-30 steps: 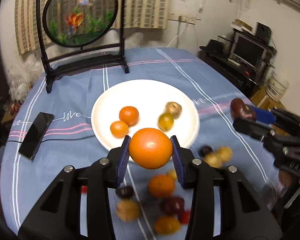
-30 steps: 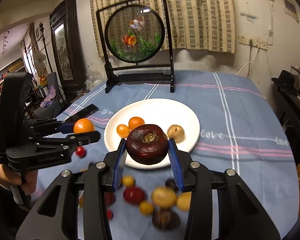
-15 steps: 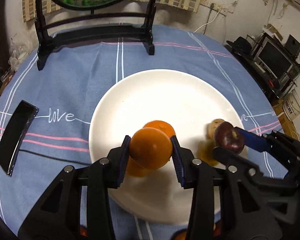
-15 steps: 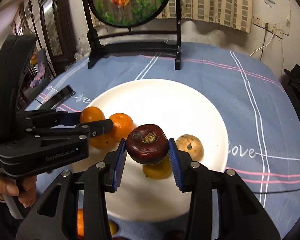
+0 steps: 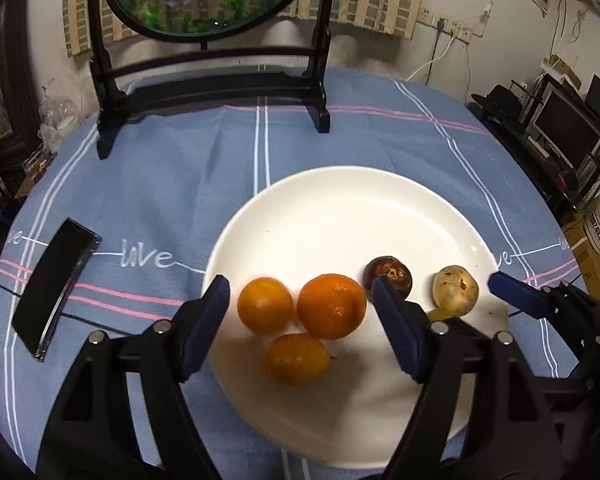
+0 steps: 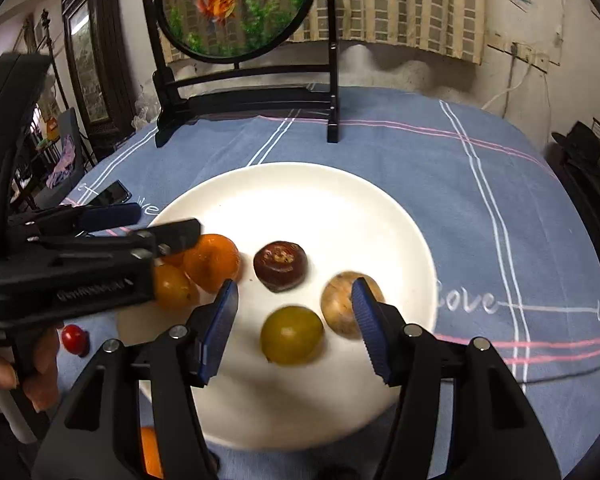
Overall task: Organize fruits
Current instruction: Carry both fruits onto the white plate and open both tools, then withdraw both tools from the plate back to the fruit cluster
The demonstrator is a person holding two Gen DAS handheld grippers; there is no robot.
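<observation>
A white plate on the blue cloth holds all the fruit in view. My left gripper is opening; the large orange lies free on the plate between its pads, beside two smaller oranges. My right gripper is opening too. The dark red fruit rests on the plate just ahead of its fingertips. A yellow-green fruit sits between the right pads, untouched. A tan fruit lies by the right pad.
A black phone with a cable lies on the cloth left of the plate. A round fish screen on a black stand stands behind. A small red fruit lies on the cloth near a person's hand.
Both grippers moved forward and down over the plate, then opened. The large orange left the left pads and the dark red fruit left the right pads; both now rest on the plate.
</observation>
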